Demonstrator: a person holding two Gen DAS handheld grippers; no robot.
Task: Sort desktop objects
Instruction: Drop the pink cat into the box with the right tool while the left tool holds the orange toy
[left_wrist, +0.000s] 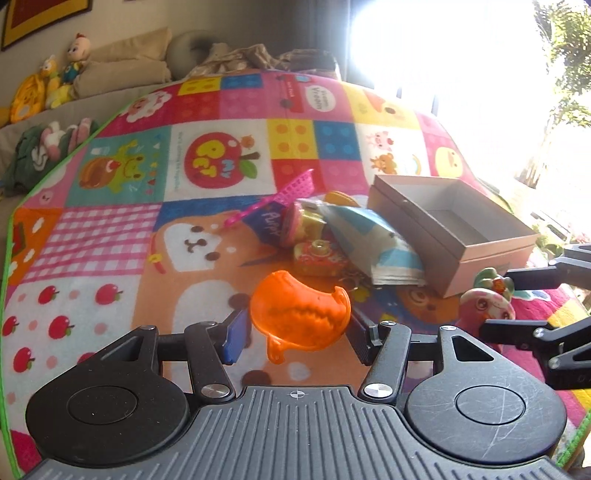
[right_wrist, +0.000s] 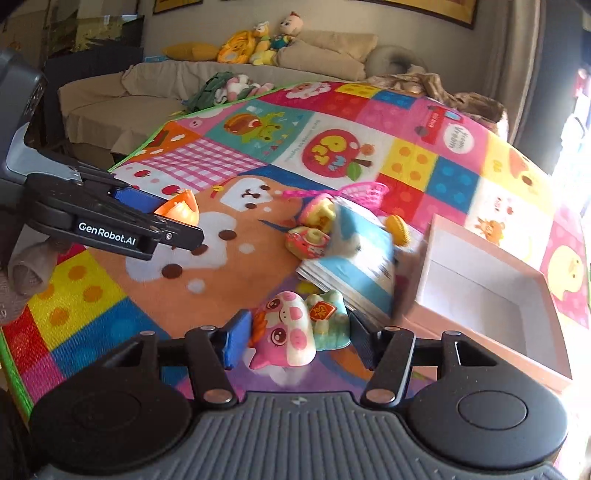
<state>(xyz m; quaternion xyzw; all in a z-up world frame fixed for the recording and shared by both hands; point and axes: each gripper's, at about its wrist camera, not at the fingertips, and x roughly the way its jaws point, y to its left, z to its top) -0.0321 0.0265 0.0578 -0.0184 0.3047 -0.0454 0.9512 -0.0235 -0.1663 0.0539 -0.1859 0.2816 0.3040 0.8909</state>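
Left tongs (left_wrist: 299, 341) held low over the patchwork play mat (left_wrist: 110, 236), pointing toward the heap of toys, clamped on an orange plastic piece (left_wrist: 299, 317) between blue pad and black pad. In the right wrist view, same tongs (right_wrist: 175, 218) entering from the left, level, with "GenRobot.AI" in white on the black finger and the orange piece (right_wrist: 181, 210) pinched at the tip. Right tongs (right_wrist: 295, 338) also low, angled toward the box, closed around a pink and white cat figure (right_wrist: 291, 332) with a green back and a red tag with gold marks too small to read. From the left wrist, right tongs (left_wrist: 491, 304) reaching in from the right edge with the figure (left_wrist: 485, 301) gripped, just beside the box corner.

On the mat: "MY PET" on the red apple square (left_wrist: 218, 160), "Vroom Vroom" in a white oval (left_wrist: 318, 96). "Purpp" partly legible on a dark blue packet (left_wrist: 267, 219) in the heap.

Open cardboard box (right_wrist: 491, 243) lying on the mat at right, white inside, nothing visible in it. Against its near wall, a blue and white booklet (right_wrist: 354, 266); beside that a pink mesh basket (right_wrist: 364, 192), a yellow toy (right_wrist: 319, 212), a red toy camera (right_wrist: 306, 240).
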